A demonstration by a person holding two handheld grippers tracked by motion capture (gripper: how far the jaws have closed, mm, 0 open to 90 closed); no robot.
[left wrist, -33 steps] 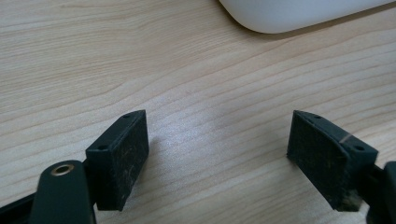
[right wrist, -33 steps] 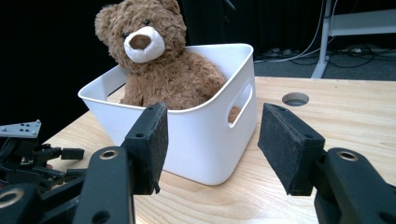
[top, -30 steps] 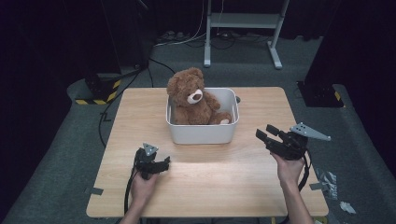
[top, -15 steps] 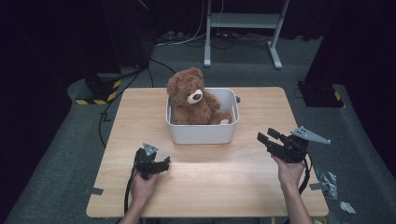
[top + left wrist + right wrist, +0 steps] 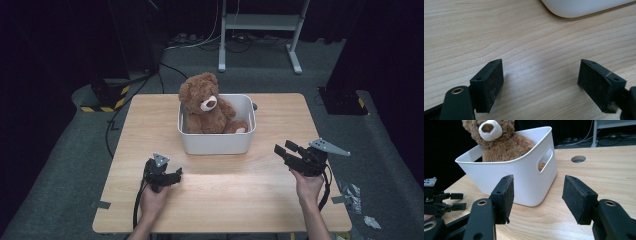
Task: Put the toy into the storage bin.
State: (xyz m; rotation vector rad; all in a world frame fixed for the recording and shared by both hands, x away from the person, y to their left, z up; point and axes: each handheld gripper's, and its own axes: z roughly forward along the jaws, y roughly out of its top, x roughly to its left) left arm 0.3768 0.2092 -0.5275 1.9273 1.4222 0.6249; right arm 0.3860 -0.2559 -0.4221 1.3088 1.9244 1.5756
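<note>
Teddy bear point(image 5: 206, 107) sits upright in the white bin point(image 5: 217, 143) at the middle of the wooden table point(image 5: 220, 200), its head and shoulders well above the rim and 1 foot showing near the bin's right corner. From the right gripper view you can see its brown fur through the handle slot in the end wall. Nothing else lies on the tabletop, so as far as the pictures show, the bear is seated where it belongs or has not yet been lifted out; you cannot tell which from the scene alone.

Your 2 grippers are both clear of the work. The left gripper point(image 5: 176, 175) rests low over the table near its front left, its jaws wide apart with only bare wood between them; in the left gripper view the bin's rounded bottom corner sits at the top edge, well apart from the pads. The right gripper point(image 5: 285, 149) is held above the table to the right of the bin, its jaws standing open and empty and pointing at the bin's near corner, near it but not touching.

So no grip is made on the bear or on the bin at this moment. If the job is to take the bear out or shift the bin, all of that is left: approach, close, lift. If it was to seat the bear, that part looks complete.
</note>
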